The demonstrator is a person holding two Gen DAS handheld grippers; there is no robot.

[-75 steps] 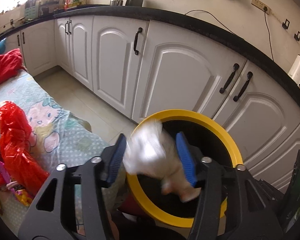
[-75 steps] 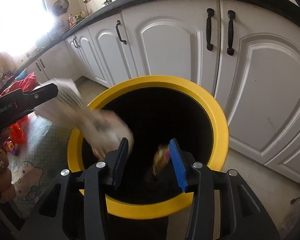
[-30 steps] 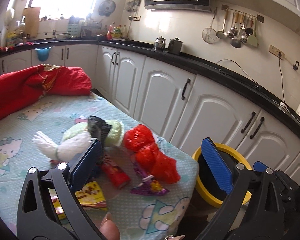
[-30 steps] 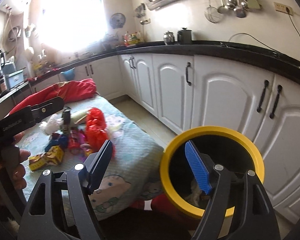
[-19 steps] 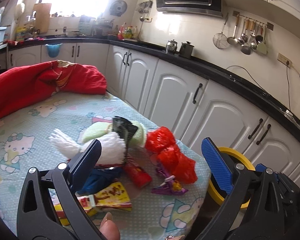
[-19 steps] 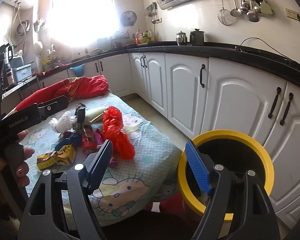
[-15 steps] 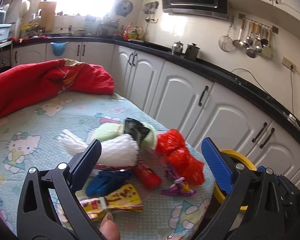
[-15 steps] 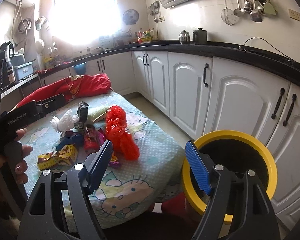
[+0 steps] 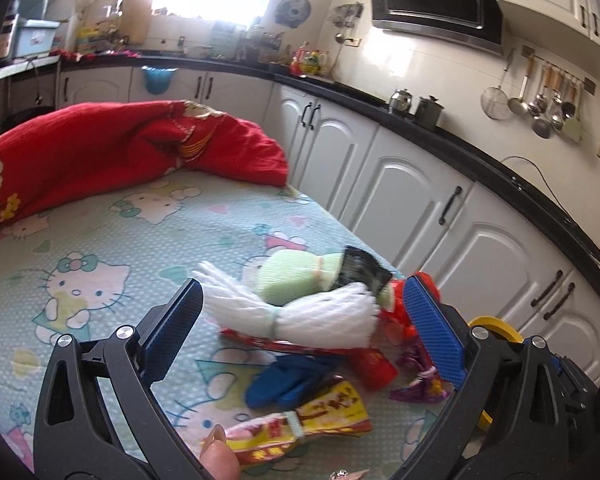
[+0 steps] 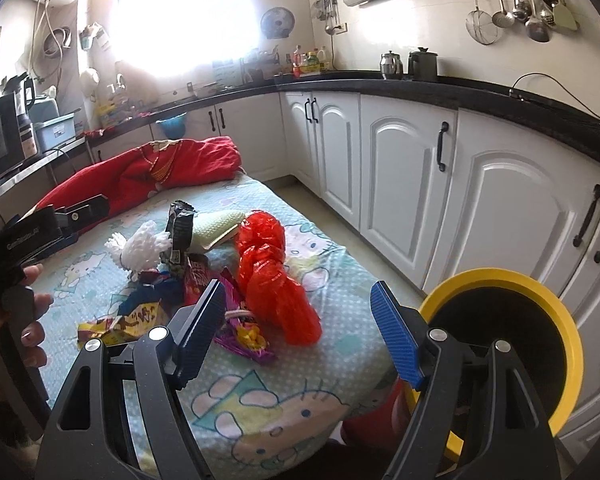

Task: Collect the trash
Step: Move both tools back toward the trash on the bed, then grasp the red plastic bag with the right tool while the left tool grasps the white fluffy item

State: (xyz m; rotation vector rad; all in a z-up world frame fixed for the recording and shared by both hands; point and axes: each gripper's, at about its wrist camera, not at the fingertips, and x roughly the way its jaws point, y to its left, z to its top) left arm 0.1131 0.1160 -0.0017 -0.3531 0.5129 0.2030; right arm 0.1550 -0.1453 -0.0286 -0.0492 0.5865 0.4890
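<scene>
1. Kitchen cabinets (image 9: 412,196) curve along the right of the left wrist view; a cartoon-print sheet (image 9: 100,240) fills the left and centre.
2. Left gripper (image 9: 300,332) gapes wide, empty, framing a white foam net (image 9: 312,316) at lower centre, above a blue wrapper (image 9: 288,380) and a yellow snack packet (image 9: 320,416).
3. Right wrist view: right gripper (image 10: 300,332) stands wide, empty, with a red plastic bag (image 10: 276,276) at frame centre and the yellow-rimmed bin (image 10: 540,292) at lower right.

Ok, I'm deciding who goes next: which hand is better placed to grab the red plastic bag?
Probably the right. Its tongs stand open with the red plastic bag between and just beyond the tips. The left tongs, also open, frame the white foam net instead.
</scene>
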